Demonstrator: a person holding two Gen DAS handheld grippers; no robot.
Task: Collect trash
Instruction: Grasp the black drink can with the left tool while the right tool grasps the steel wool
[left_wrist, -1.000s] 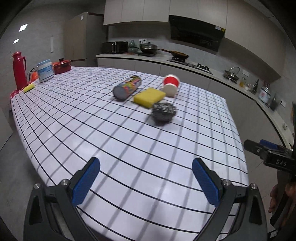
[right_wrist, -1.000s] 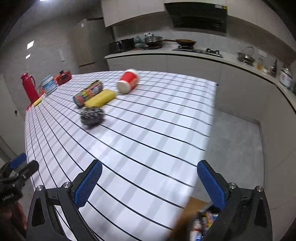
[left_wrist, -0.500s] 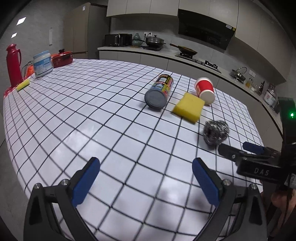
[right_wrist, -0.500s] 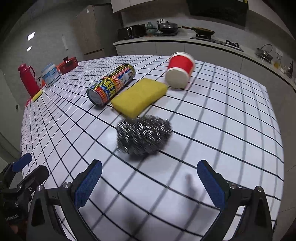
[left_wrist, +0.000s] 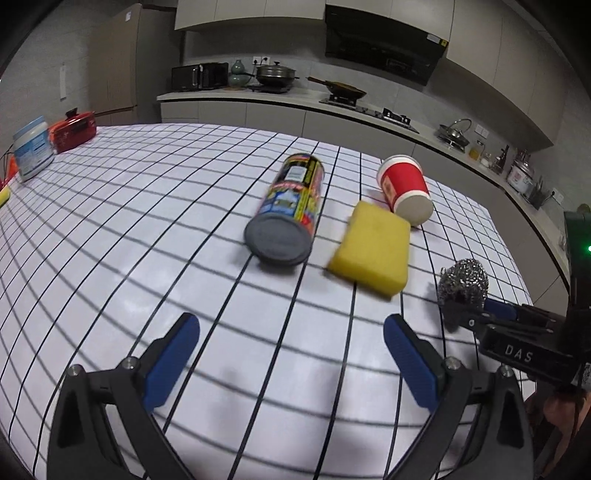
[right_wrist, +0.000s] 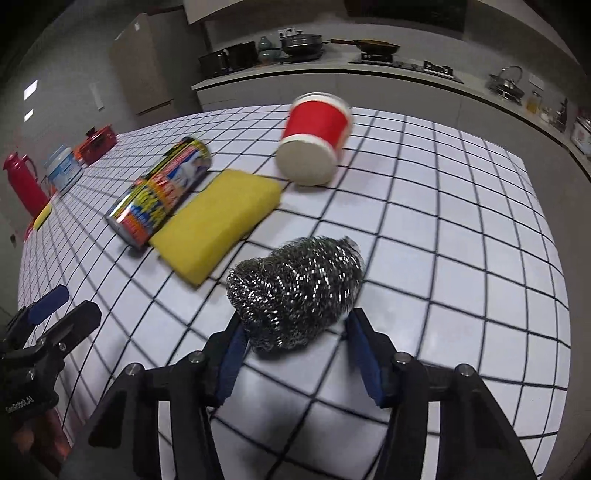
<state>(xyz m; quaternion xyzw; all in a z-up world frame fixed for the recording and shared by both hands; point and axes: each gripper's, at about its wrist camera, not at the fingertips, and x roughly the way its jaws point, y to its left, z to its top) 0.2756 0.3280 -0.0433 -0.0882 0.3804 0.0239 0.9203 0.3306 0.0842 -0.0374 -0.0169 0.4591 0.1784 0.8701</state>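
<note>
Ahead of my right gripper's blue pads (right_wrist: 356, 332) I see a silver steel-wool scourer (right_wrist: 295, 291), a yellow sponge (right_wrist: 218, 225), a red paper cup (right_wrist: 317, 125) and a multicoloured printed can (right_wrist: 159, 195) on the white, black-gridded tabletop (right_wrist: 443, 236).

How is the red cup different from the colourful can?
The red paper cup is short, plain and tapered; the printed can is long, straight and covered in pictures. The cup's end facing us is white, the can's grey. Both lie tipped over on the checked table, beside the yellow sponge.
</note>
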